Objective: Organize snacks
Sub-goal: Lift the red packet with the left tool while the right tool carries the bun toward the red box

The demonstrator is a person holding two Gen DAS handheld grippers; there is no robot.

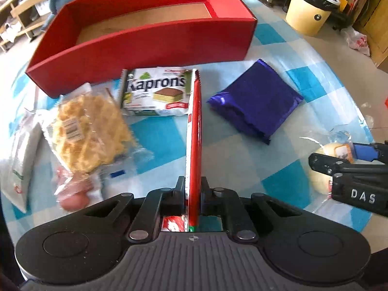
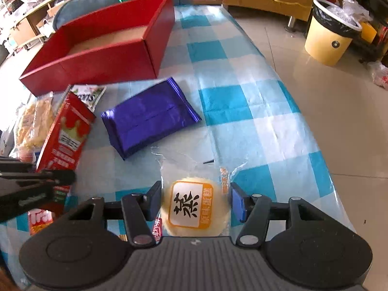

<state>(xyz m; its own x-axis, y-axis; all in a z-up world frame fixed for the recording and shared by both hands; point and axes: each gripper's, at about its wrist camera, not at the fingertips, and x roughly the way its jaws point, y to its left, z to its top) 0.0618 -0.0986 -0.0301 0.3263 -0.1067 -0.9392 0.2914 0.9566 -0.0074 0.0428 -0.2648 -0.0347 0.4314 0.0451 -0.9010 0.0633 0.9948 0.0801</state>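
A purple pack (image 1: 254, 99), Kaprons pack (image 1: 155, 92) and waffles (image 1: 89, 133) lie before the empty red box (image 1: 145, 46). The left gripper (image 1: 192, 189) pinches an upright red packet (image 1: 195, 133). The right gripper (image 2: 195, 202) straddles a bagged cake (image 2: 194, 206); whether its pads touch it, I cannot tell.

Long red cardboard box (image 1: 135, 46) sits open at far side of blue-and-white checked tablecloth (image 2: 242, 111). Before it, left to right: clear-wrapped waffle pack (image 1: 89, 131), white Kaprons cake packet (image 1: 155, 92) touching box wall, purple foil packet (image 2: 148, 118). Flat red snack pack (image 1: 194, 140) stands on edge between Kaprons packet and purple packet. Clear-wrapped round yellow steamed cake (image 2: 194, 206) nearest, right of red pack.
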